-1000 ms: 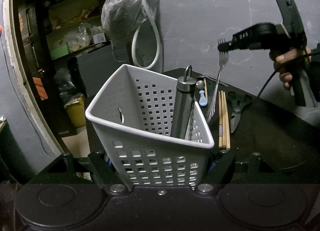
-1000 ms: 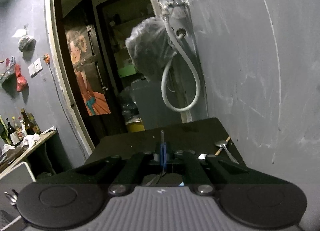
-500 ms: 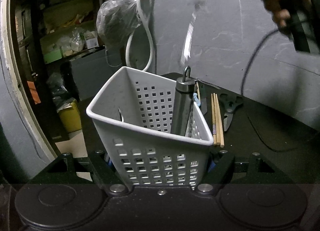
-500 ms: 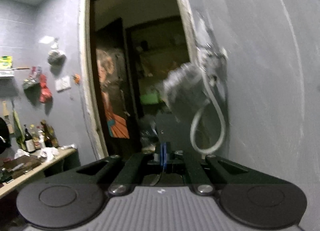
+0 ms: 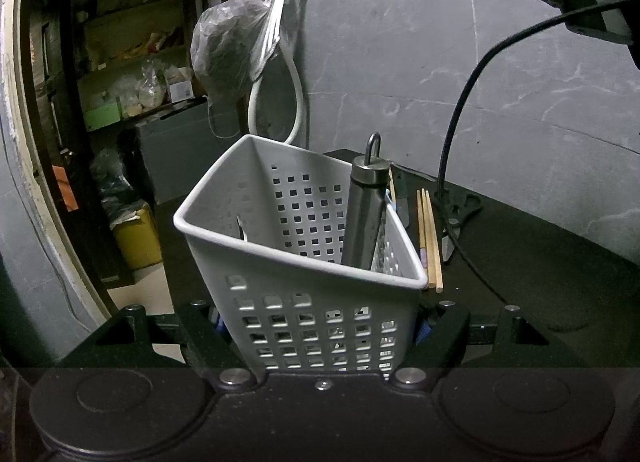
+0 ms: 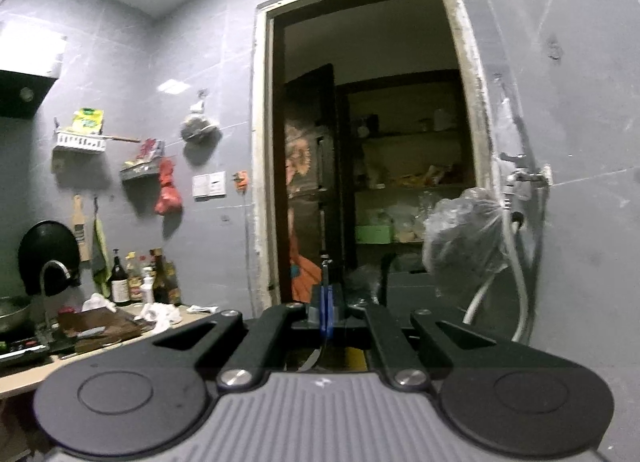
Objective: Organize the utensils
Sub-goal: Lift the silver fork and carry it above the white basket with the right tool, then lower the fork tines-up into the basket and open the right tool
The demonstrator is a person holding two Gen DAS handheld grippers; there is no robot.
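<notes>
Utensils are being gathered into the white perforated basket, which is clamped between the jaws of the left gripper. Inside it a steel grater is stood upright. Beyond, to the right, chopsticks and scissors are left lying. A fork is pinched in the closed right gripper, raised high, its long axis vertical; the basket is judged below it. No legible writing is seen.
</notes>
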